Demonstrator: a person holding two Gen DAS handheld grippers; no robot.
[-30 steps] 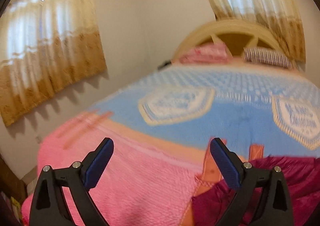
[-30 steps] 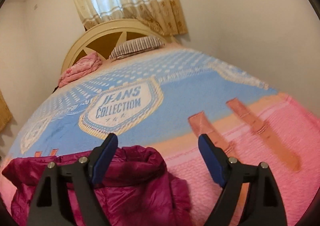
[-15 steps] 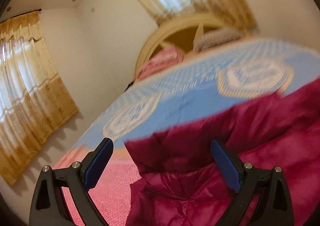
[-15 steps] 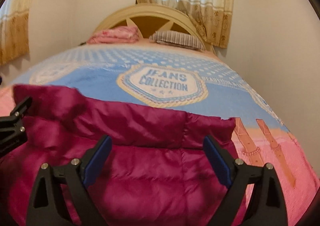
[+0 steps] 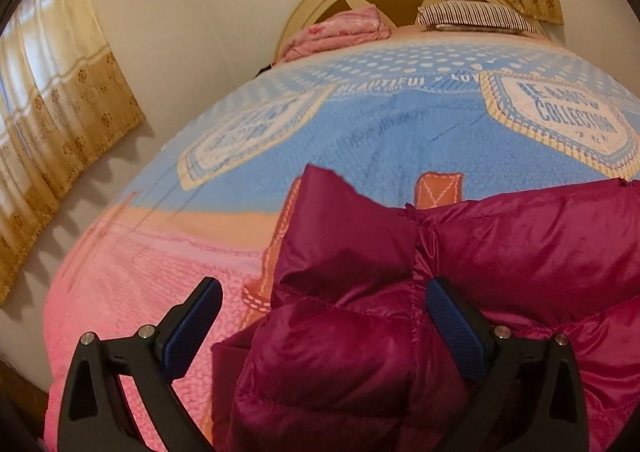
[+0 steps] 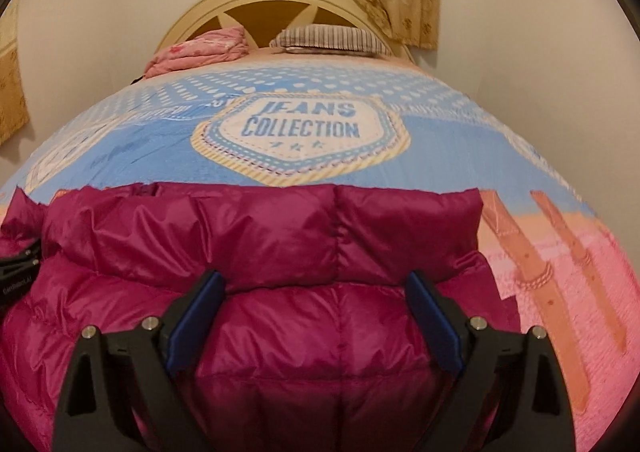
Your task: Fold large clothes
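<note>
A magenta quilted puffer jacket [image 5: 500,252] lies bunched on the bed's blue and pink blanket [image 5: 380,132]; it also shows in the right wrist view [image 6: 280,252]. My left gripper [image 5: 322,316] is open, low over the jacket's left end, its jaws wide apart with fabric between them. My right gripper [image 6: 316,312] is open over the jacket's middle, jaws astride a quilted panel. Neither gripper is closed on the fabric. Part of the left gripper [image 6: 16,272] shows at the left edge of the right wrist view.
The bed [image 6: 540,272] has a curved cream headboard [image 6: 280,0], a folded pink cloth [image 6: 200,52] and a striped pillow [image 6: 332,38] at its head. Walls and beige curtains [image 5: 60,112] stand close on the left and behind.
Both grippers have come down and forward onto the jacket. The jacket, bunched a second ago, now lies spread wider across the bed. Both grippers stayed open.
</note>
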